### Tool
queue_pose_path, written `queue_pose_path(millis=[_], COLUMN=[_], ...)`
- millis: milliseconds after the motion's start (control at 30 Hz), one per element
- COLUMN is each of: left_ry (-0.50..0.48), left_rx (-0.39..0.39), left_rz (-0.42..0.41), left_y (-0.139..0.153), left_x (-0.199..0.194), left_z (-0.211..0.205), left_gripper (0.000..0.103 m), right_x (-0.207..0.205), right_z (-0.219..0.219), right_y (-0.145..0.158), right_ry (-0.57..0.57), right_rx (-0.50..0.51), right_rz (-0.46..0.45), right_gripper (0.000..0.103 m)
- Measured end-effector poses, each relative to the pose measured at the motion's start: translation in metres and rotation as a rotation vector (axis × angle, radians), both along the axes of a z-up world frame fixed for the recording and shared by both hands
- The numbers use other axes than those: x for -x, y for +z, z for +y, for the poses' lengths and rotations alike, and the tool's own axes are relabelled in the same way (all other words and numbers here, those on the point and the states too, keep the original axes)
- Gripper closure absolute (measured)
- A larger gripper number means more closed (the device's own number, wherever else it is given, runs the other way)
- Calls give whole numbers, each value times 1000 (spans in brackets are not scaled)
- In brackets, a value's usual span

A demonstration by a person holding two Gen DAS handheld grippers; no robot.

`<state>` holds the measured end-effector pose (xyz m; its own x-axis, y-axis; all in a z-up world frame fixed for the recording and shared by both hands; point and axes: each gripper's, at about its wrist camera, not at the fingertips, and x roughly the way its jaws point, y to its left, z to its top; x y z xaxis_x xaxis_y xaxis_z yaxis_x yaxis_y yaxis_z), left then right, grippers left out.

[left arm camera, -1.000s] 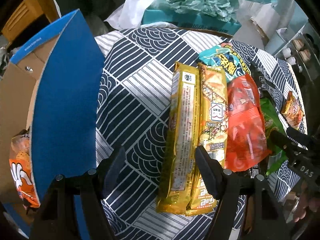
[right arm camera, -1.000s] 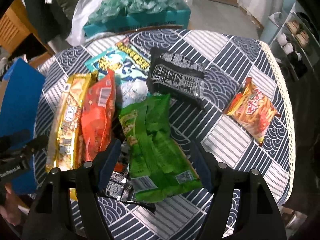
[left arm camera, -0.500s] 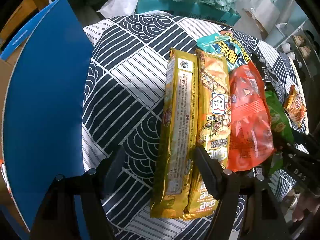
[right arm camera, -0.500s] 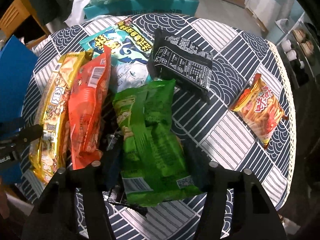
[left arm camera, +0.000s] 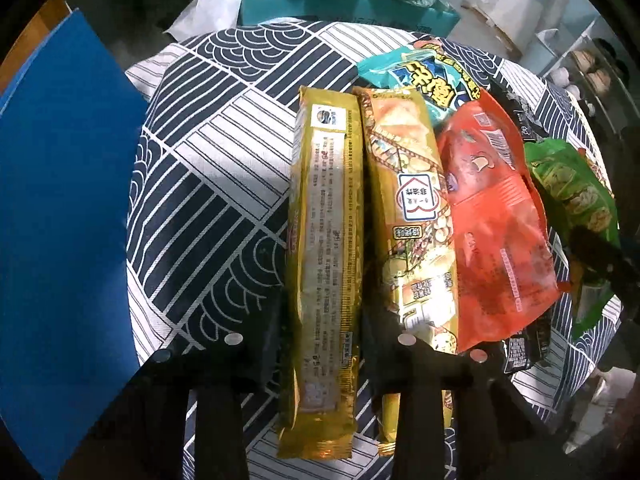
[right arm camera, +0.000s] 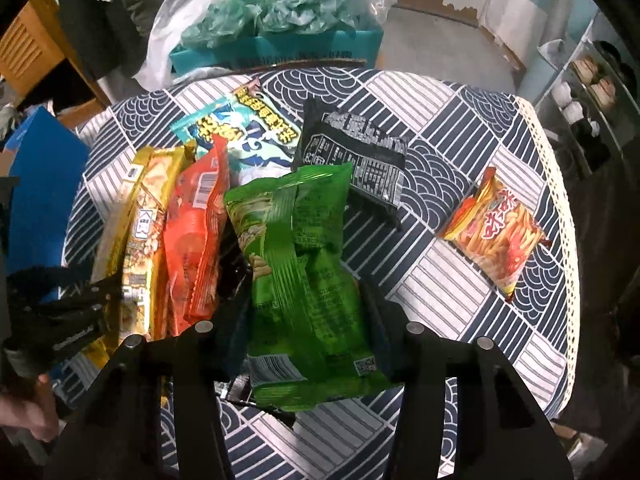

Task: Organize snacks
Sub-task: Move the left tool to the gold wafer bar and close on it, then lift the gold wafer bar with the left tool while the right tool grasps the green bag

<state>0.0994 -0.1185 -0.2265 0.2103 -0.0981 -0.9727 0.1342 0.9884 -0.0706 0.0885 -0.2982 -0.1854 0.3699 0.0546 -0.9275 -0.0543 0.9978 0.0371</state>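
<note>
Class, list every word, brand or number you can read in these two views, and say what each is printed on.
"咪咪": probably, in big characters on the small orange packet.
On the teal bag: large yellow characters, too distorted to read.
On the gold pack: back print, too small.
On the second gold pack: house-shaped label, blurred.
On the green bag, black bag and red bag: fine print and barcodes, unreadable.

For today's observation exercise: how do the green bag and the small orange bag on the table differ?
The green bag sits between the right gripper fingers, which have just been closing on it; the small orange bag lies alone, untouched, near the table edge. The green bag looks larger and shows its seamed back; the orange bag shows its printed front. Both are sealed snack bags.
</note>
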Motion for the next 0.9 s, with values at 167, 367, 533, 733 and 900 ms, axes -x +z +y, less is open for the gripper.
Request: queue_pose_path(millis=[167, 367, 533, 733, 900], left_ry=[16, 48, 58, 74, 91], left_rx=[13, 30, 37, 56, 96], left_rz=[-9, -33, -77, -128, -152], left_y=[7, 22, 41, 61, 77], left_x=[2, 8, 14, 19, 22], left_z=[3, 11, 17, 25, 36], left_gripper=[73, 74, 74, 74, 74], right_x=[0, 3, 5, 8, 11], right_z=[2, 2, 4, 12, 20], right_y=[6, 16, 25, 36, 45], right_ry=[-7, -18, -19, -9, 0], right_rx=[-3, -1, -1, -6, -21], right_rz=[-12, -41, -62, -91, -108], right_gripper=[54, 54, 54, 54, 54])
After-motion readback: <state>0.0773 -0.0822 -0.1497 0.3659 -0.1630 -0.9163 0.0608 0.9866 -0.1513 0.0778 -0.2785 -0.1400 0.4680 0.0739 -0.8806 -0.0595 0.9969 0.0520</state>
